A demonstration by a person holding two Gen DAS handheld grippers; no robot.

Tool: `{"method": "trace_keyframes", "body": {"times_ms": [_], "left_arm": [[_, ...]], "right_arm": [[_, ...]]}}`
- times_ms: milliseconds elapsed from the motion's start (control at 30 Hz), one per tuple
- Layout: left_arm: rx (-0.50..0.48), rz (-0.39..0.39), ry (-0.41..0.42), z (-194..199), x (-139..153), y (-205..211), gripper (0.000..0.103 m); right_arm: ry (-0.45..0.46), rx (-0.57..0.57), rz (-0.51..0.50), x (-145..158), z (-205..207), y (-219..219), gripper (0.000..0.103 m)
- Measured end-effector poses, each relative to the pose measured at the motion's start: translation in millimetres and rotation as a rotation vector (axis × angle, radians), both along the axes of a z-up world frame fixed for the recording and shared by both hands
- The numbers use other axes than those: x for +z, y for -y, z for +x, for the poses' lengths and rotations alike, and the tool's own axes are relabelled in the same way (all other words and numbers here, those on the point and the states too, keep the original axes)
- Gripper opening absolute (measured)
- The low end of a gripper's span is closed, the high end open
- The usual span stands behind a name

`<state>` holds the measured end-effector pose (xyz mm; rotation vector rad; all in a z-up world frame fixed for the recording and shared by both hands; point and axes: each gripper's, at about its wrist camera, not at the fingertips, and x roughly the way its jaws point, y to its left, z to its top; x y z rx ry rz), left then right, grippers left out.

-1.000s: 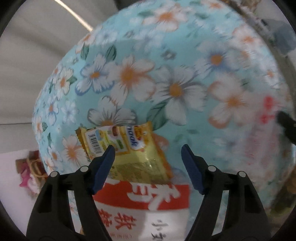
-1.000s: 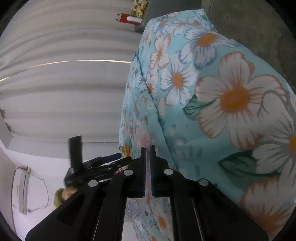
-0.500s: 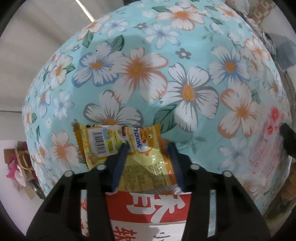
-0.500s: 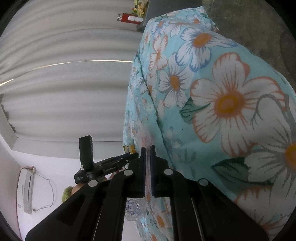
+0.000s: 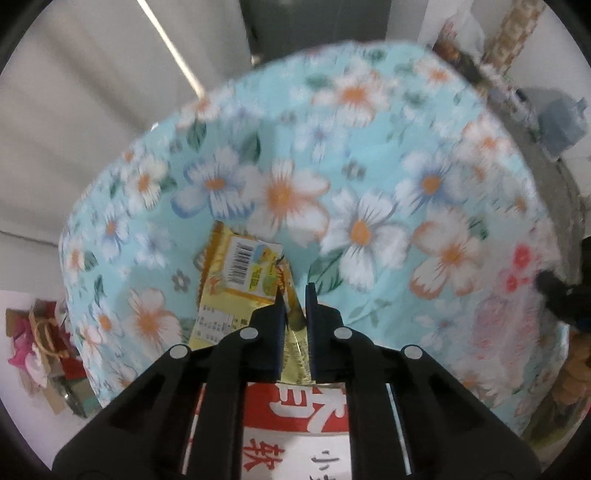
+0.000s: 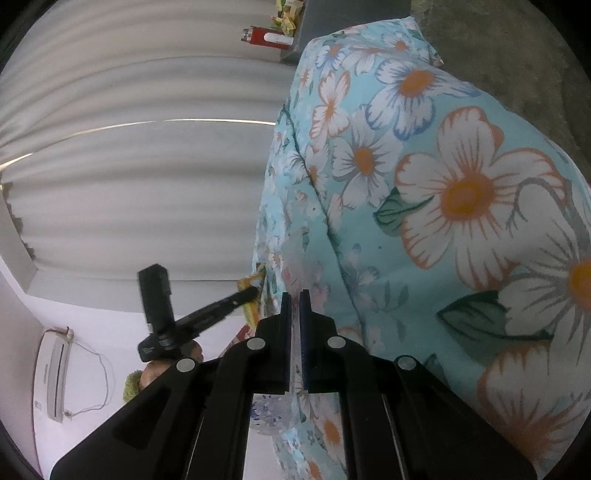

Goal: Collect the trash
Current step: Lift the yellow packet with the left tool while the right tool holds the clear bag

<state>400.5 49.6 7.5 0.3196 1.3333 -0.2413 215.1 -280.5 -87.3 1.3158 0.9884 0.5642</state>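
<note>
A yellow snack wrapper (image 5: 240, 273) with a barcode stands crumpled on end over the flowered blue tablecloth (image 5: 369, 184). My left gripper (image 5: 294, 295) points steeply down and its jaws are closing, the pads pinching the wrapper's right edge. Under the fingers lies a red and white packet (image 5: 295, 406). My right gripper (image 6: 294, 297) is shut at the table's edge on a thin translucent printed plastic film (image 6: 295, 258), apparently a bag. The left gripper (image 6: 251, 293) with the wrapper (image 6: 245, 284) shows in the right wrist view, and the right gripper (image 5: 550, 288) shows at the cloth's right rim.
White curtains (image 6: 129, 166) hang behind the table. A red lighter (image 6: 266, 36) lies on a far ledge. Pink and brown clutter (image 5: 37, 332) sits on the floor to the left. An air conditioner (image 6: 53, 376) hangs on the wall.
The left jaws went from wide open to pinching the yellow wrapper, and the gripper rose, tipping the wrapper up on end. The right gripper stayed shut and still.
</note>
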Motion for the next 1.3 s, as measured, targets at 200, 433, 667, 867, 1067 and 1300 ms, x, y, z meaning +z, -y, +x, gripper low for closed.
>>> {"method": "trace_keyframes", "body": {"times_ms": [200,433,667,867,1067,1300], "left_arm": [[-0.020,-0.059,0.102,-12.9,46.5,8.4,0.005],[-0.107,-0.279,0.180,-79.4,109.2,45.7,0.005],[-0.256,-0.487,0.298,-197.3,135.5,81.1,0.005],[-0.352,-0.533,0.417,-284.2,109.6,91.0,0.005],[-0.275,-0.616,0.374,-303.4,79.8,92.6,0.005],[-0.305,-0.619,0.419,-307.8,84.0,113.0,0.005]], "right_arm": [[0.035,-0.041,0.007,13.5,-5.7,4.7,0.005],[0.087,-0.092,0.027,32.4,-26.3,21.8,0.005],[0.068,-0.154,0.058,29.5,-81.3,50.1,0.004],[0.060,-0.230,0.032,33.4,-137.6,73.9,0.004],[0.059,-0.301,0.044,29.3,-176.0,90.3,0.004],[0.090,-0.348,0.025,36.9,-194.7,114.1,0.004]]}}
